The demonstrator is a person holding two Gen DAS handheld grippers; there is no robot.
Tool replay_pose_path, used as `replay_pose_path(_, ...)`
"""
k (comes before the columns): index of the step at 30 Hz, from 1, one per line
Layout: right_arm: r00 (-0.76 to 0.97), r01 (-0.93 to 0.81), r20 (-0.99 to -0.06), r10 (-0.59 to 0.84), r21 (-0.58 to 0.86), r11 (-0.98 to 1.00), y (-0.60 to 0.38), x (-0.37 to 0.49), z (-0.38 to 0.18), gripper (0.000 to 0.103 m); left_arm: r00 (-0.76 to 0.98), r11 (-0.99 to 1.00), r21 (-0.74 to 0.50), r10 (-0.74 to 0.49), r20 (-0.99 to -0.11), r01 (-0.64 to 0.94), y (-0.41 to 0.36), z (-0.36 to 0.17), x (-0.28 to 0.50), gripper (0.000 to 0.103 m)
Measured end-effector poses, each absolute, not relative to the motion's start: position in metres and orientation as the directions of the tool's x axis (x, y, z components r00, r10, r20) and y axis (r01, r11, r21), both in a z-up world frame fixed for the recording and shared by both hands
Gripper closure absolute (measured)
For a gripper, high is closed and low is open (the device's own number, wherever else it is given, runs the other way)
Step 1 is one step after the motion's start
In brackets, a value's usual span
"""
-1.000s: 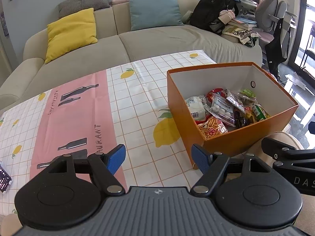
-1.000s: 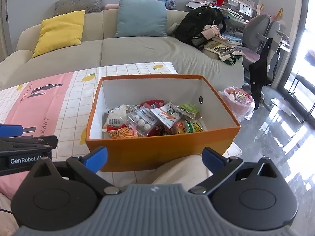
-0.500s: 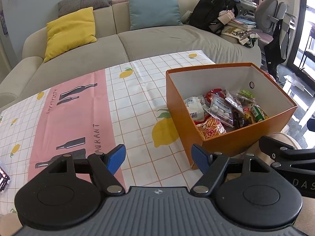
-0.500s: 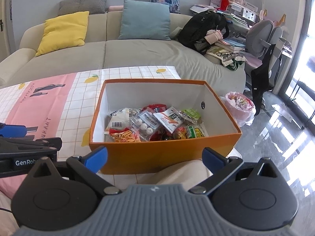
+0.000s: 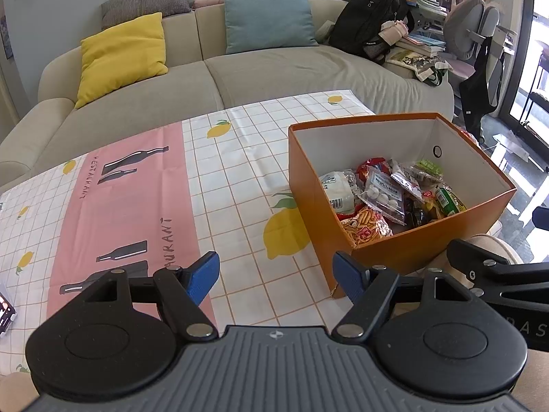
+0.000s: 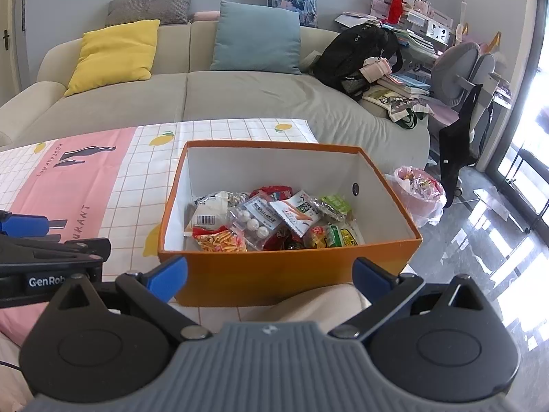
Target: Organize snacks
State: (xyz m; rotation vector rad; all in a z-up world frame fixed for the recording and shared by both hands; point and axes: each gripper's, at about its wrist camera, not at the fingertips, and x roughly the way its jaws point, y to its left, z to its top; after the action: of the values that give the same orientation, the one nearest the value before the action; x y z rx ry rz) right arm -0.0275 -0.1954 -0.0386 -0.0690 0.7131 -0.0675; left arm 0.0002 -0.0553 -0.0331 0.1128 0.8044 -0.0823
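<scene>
The sofa (image 6: 171,103) sits lower in both views than a second ago — both grippers have risen and drawn back a little from the tablecloth (image 5: 223,189). The orange box (image 6: 288,274) holds all the snacks (image 6: 271,219); none lie on the cloth. The left gripper (image 5: 276,273) and right gripper (image 6: 271,271) are spread apart and empty — the tidying looks finished.

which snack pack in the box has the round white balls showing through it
The clear pack with a white label, lying in the middle of the orange box. The orange-and-red pack in front of it shows stick shapes, and the white pack beside it is opaque.
</scene>
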Motion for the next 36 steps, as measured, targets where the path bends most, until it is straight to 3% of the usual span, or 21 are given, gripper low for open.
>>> replay_pose_path(36,0.754,0.023,-0.653,-0.077,-0.091,0.996,-0.1946,-0.0262,-0.0368,0.003,0.684,0.996,0.055,-0.011,-0.73,0.074,-0.0524,-0.0315,-0.0014,0.02)
